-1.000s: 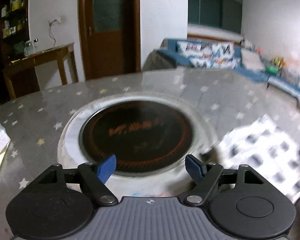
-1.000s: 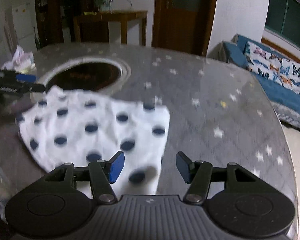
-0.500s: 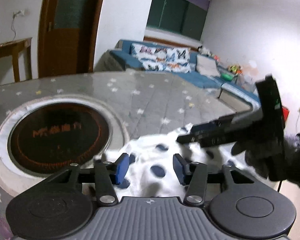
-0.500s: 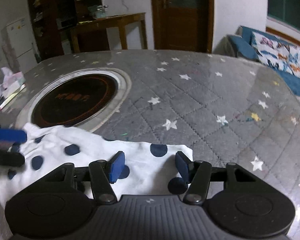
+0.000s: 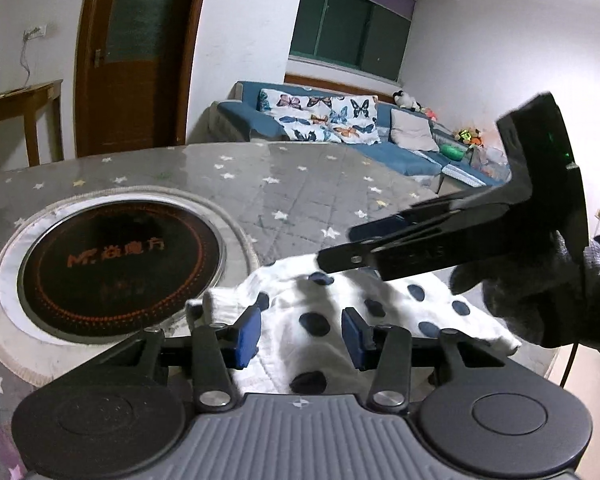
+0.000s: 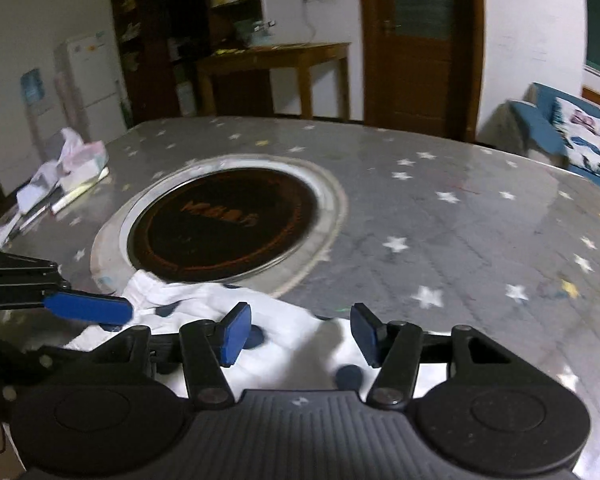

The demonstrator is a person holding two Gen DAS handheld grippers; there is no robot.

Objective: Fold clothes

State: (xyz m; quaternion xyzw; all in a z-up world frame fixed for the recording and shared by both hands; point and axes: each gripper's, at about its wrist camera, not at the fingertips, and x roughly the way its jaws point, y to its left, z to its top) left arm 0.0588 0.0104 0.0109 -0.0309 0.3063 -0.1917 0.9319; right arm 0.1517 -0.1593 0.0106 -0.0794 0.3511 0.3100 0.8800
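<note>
polka-dot garment (image 5: 332, 320) lay bunched on the star-patterned table (image 5: 300, 192), its far edge touching the rim of the round inset burner (image 5: 120, 256). we held our left gripper (image 5: 300, 334) low over its near left part, jaws moderately wide with cloth showing between them but nothing pinched. our right gripper (image 6: 300, 334) hovered over the garment's right side, jaws likewise apart and empty. we judged both were placed this way to take two points along one edge, so the cloth could be lifted and spread for a fold. in the right wrist view the left gripper's blue fingertip (image 6: 88, 308) reached in from the left, just above the crumpled hem. the garment's long axis seemed to run left to right across the table in front of us, though the bunching made its true outline hard to read.
</note>
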